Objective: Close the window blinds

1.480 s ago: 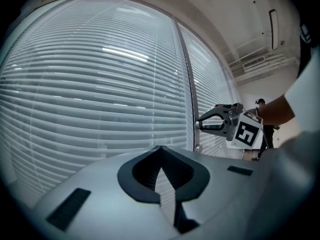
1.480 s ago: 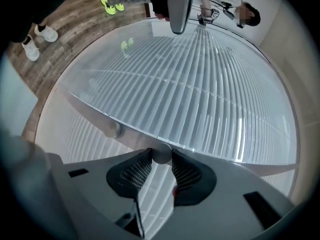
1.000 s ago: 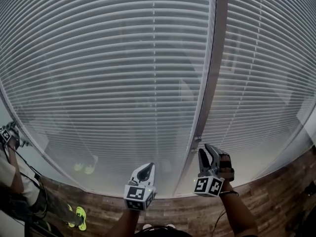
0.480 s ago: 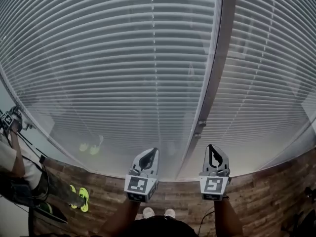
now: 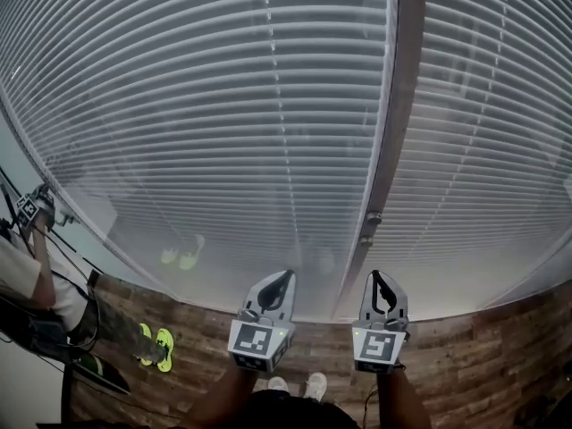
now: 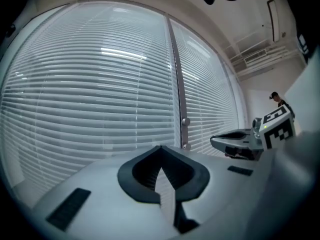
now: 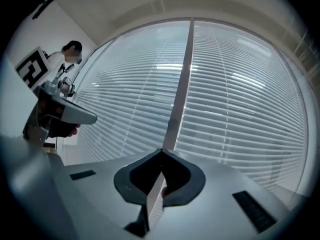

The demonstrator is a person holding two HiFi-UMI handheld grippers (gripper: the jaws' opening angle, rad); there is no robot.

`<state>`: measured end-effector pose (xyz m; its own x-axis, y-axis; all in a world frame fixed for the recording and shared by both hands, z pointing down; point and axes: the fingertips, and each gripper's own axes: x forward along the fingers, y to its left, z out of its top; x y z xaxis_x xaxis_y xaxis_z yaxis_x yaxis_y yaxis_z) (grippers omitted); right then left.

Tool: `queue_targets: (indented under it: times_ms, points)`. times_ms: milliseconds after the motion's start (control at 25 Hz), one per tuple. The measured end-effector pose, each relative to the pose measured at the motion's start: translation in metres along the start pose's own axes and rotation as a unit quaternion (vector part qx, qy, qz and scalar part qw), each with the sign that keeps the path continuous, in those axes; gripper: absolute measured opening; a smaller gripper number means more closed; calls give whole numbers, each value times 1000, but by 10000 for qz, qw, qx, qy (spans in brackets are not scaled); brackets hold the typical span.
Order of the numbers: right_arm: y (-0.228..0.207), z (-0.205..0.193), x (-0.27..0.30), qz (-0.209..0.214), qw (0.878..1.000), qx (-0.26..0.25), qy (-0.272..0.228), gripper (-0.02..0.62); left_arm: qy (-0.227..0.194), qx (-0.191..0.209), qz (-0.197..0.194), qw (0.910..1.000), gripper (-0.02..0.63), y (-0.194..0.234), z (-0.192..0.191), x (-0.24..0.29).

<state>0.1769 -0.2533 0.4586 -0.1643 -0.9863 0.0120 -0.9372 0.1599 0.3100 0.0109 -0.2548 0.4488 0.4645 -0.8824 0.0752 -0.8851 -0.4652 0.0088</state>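
Blinds (image 5: pixel 223 105) of thin pale horizontal slats, grey post (image 5: pixel 399 105), plank floor (image 5: pixel 500 365)

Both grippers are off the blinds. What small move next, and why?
Probably open the right gripper and ease it toward the small round metal knob on the grey vertical window post. Its jaws are shut on nothing, short of the knob, and the white horizontal blind slats show gaps.

Room, window side
Wide window (image 5: pixel 179 105) split by a grey upright post (image 5: pixel 393 132); pale, even daylight comes through. Brown wood-plank floor (image 5: pixel 500 365) below it. White wall (image 7: pixel 85 26) at the left; white ceiling (image 6: pixel 220 24), long white unit (image 6: pixel 272 19) mounted high
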Motion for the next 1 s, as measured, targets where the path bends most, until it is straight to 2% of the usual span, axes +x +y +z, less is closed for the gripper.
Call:
queue_targets:
  times_ms: [240, 360, 480, 560, 640, 800, 1000]
  points:
    - [5, -26, -11, -68, 9986, 195, 497, 3, 190, 65, -57, 9998, 0, -1, -9, -15]
    - [24, -38, -20, -29, 9987, 91, 509, 3, 169, 17, -225, 9996, 0, -2, -12, -26]
    - [44, -43, -34, -101, 9975, 515, 463, 3, 65, 74, -384, 9992, 0, -3, -16, -41]
    - [53, -39, -41, -169, 9943, 921, 514, 3, 106, 19, -394, 9992, 0, 2, -25, -52]
    - [64, -31, -48, -193, 9919, 1103, 603, 3, 184, -21, -373, 9991, 0, 8, -34, -66]
    - [91, -18, -68, -80, 9941, 1024, 354, 3, 152, -43, -353, 9993, 0, 17, -43, -95]
    - [123, -23, -125, -274, 9926, 1018, 598, 3, 346, -42, -531, 9980, 0, 9, -67, -146]
